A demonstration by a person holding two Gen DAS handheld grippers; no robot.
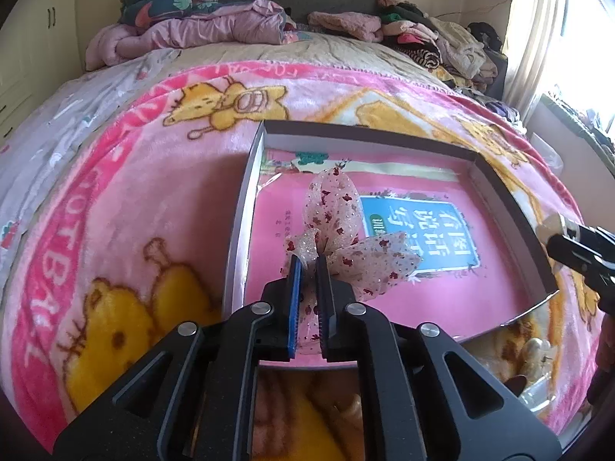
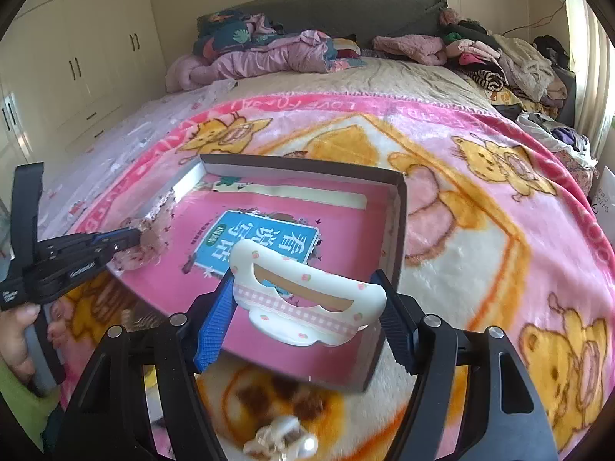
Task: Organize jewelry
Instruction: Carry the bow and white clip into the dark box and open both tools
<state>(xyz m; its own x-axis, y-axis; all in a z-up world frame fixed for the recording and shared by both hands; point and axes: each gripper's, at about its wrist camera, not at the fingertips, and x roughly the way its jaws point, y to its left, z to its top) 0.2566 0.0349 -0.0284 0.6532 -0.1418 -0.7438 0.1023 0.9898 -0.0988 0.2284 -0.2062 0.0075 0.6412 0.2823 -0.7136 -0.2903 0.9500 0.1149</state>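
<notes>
Holding: left gripper (image 1: 309,265) clamped on sheer bow (image 1: 338,226), pink-and-red speckled, jaws nearly together on its knot; bow hanging over near-left part of box (image 1: 369,142).
Holding, other side: right gripper (image 2: 307,296) clamped on white hair clip (image 2: 307,299), jaws well apart, pads pressed to clip's two ends; clip glossy, with pink checked band and small peach motifs, hovering over box's near-right part.
Box edges: shallow open box, low walls, dark outside and white inside; near rim just ahead of both grippers, right wall close beside right gripper's outer finger (image 2: 396,319).
Box floor: covered by pink printed book cover (image 1: 442,288); broad bare pink area along near and right sides.
Room for moving: blanket (image 1: 153,176) flat and unobstructed left of box; far side of bed piled with bedding and clothes (image 2: 511,61) along headboard and window side.
Loose pieces: pale clip (image 2: 280,441) on blanket just short of box's near rim, blurred; same spot seen at lower right of left wrist view, details unclear.
Writing, book: teal panel (image 2: 257,246) with large white Chinese characters, upside down to both cameras; small green oval label beside them, too small to read.
Writing, blanket: pink border letters, "FOOTBALL" and "LOVE" partly legible; yellow bear cartoons.
Writing, gripper: small white print on left gripper body in right wrist view, unreadable.
Hand: fingers (image 2: 15,330) around left gripper's handle, green sleeve below.
</notes>
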